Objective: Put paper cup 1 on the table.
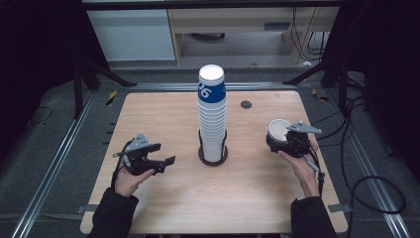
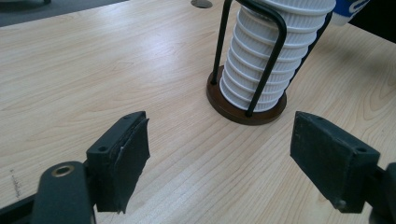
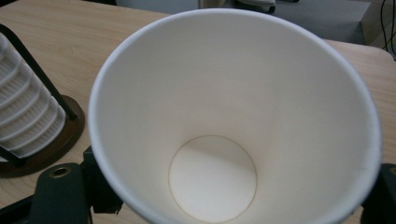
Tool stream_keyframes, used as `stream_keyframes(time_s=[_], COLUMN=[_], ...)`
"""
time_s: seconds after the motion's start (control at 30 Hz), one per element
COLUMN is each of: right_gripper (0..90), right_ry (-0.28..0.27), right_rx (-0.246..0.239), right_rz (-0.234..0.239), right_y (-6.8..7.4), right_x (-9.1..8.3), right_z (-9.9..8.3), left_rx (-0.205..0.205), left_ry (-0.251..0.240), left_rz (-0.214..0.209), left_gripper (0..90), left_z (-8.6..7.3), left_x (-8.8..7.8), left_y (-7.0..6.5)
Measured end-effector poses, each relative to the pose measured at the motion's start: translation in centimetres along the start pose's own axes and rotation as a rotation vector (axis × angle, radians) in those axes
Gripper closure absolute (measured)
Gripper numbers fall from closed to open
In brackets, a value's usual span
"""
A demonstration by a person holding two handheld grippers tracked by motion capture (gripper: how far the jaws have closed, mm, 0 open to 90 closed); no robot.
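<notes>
A tall stack of white paper cups [image 1: 212, 119] stands in a black wire holder with a round brown base [image 1: 213, 157] at the table's middle; the top cup has a blue band. In the left gripper view the stack [image 2: 266, 65] rises ahead and to the right. My left gripper [image 1: 166, 163] sits left of the stack, open, nothing between its fingers [image 2: 123, 158]. My right gripper [image 1: 282, 144] is at the right side of the table, shut on a single white paper cup [image 1: 278, 130]. The cup [image 3: 233, 116] lies tilted, its mouth facing the right gripper view, inside empty.
The wooden table [image 1: 163, 114] has a small round dark grommet [image 1: 245, 104] behind the stack on the right. Metal rails and cables run along the floor on both sides. Shelving stands beyond the far edge.
</notes>
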State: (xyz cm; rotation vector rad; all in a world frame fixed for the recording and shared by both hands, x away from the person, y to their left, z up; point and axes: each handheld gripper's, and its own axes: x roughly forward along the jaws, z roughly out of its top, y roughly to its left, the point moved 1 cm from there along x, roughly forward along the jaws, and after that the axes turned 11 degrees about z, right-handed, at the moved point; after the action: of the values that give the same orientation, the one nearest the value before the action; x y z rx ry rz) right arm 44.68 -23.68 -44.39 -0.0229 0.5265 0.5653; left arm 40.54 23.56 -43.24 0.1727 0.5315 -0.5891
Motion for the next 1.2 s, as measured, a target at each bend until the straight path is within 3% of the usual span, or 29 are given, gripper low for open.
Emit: stream_keyframes(time_s=[0.5,0.73,1.0,1.2], right_gripper=[20.8,20.6,20.0,10.8], right_ry=[0.117,0.142,0.151,0.147], right_rx=[0.006,0.022,-0.004,-0.003], right_rz=[0.016,0.030,0.025,0.041], right_y=[-0.7,-0.8,-0.8,-0.7], right_x=[3.0,3.8,4.2,4.1], right_z=[-1.6,-2.0,-2.3,-2.1], left_rx=[0.009,0.008,0.013,0.016], left_ry=[0.003,0.002,0.007,0.002], left_rz=[0.002,-0.001,-0.002,-0.003], left_gripper=[19.2,19.2,19.4,19.3], left_z=[0.0,0.0,0.0,0.0], left_x=[0.1,0.1,0.1,0.0], left_y=[-0.1,-0.2,-0.2,-0.3])
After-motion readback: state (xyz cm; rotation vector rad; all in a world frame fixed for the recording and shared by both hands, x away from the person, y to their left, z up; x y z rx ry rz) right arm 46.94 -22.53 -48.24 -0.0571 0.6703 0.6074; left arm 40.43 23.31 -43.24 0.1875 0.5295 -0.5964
